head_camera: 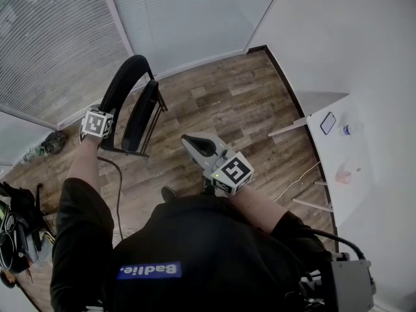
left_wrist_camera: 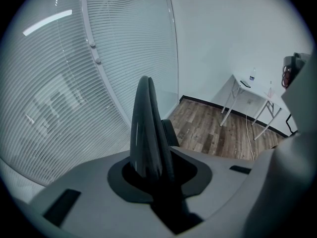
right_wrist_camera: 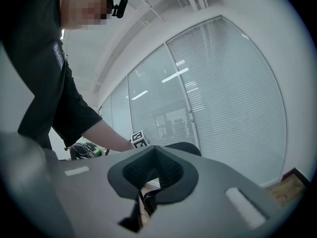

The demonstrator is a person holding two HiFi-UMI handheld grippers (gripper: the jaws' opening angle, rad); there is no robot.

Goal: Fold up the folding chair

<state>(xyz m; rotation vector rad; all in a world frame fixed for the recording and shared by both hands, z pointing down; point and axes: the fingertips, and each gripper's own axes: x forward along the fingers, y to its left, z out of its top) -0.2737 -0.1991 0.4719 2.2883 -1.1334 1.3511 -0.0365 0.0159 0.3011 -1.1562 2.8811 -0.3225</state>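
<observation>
The black folding chair (head_camera: 134, 106) stands on the wood floor close to the glass wall, seat swung up against the backrest. My left gripper (head_camera: 106, 119) is at the top of its backrest, jaws shut on it. In the left gripper view the thin black backrest edge (left_wrist_camera: 146, 128) runs up from between the pads of the left gripper (left_wrist_camera: 153, 171). My right gripper (head_camera: 190, 140) hangs in the air to the right of the chair, apart from it, shut and empty. The right gripper view shows the right gripper's (right_wrist_camera: 156, 176) pads together, with the chair's backrest (right_wrist_camera: 184, 147) beyond.
A glass wall with blinds (head_camera: 58, 44) runs behind the chair. A white folding table (head_camera: 354, 194) stands at the right wall with a phone (head_camera: 328, 123) and a small bottle (head_camera: 348, 130). A cable (head_camera: 117, 190) trails over the floor; bags (head_camera: 19, 220) lie at the left.
</observation>
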